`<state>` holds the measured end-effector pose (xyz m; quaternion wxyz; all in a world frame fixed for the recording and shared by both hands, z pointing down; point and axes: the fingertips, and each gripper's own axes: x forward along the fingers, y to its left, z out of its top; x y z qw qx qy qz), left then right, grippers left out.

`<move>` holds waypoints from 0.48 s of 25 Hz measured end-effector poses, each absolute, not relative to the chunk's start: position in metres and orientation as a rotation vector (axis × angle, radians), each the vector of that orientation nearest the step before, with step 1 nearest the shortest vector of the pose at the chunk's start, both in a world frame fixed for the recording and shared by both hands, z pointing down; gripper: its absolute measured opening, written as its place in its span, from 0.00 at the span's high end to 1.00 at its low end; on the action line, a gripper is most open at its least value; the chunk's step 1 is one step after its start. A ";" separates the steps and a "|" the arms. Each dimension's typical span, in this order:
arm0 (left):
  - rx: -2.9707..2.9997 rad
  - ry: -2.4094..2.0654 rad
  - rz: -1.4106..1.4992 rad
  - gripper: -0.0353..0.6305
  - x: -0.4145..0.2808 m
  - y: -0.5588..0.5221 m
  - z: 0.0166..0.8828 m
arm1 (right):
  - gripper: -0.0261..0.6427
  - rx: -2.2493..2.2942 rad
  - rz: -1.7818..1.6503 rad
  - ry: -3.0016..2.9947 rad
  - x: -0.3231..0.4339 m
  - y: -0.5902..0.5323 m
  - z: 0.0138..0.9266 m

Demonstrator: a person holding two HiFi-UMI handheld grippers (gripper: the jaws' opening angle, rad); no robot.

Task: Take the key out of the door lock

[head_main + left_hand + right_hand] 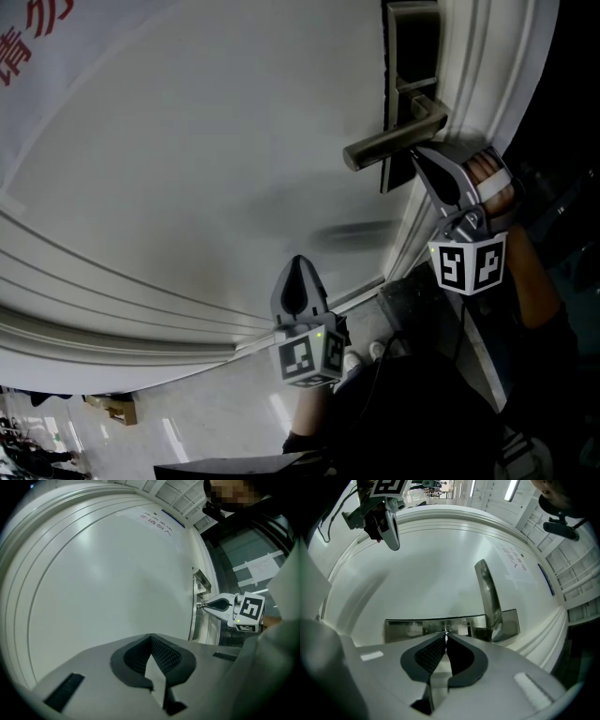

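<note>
Jaws of the right gripper (pixel 446 637) are pinched almost together on a thin, bright sliver of metal, the key (pixel 446 633), right against the brushed steel lock plate (pixel 408 629) beside the curved lever handle (pixel 487 597). The left gripper (pixel 151 638) jaws meet on nothing, facing the smooth white door (pixel 103 588).

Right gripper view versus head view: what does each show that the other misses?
Only the right gripper view: the right gripper with jaws closed on a thin metal sliver, seemingly the key. Only the head view: the hand holding that gripper and its marker cube. Both: the lock plate, the lever handle, the white door and the left gripper, away from the lock.
</note>
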<state>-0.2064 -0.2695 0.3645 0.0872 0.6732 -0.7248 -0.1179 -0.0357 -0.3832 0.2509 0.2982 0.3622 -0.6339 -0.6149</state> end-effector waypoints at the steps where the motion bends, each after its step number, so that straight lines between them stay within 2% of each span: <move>1: 1.980 -2.153 -0.341 0.95 -0.207 -0.269 0.365 | 0.94 0.959 -1.635 -1.680 -0.036 -0.383 0.251; 12: 2.029 -2.165 -0.388 0.95 -0.212 -0.270 0.361 | 0.94 0.933 -1.642 -1.647 -0.035 -0.383 0.252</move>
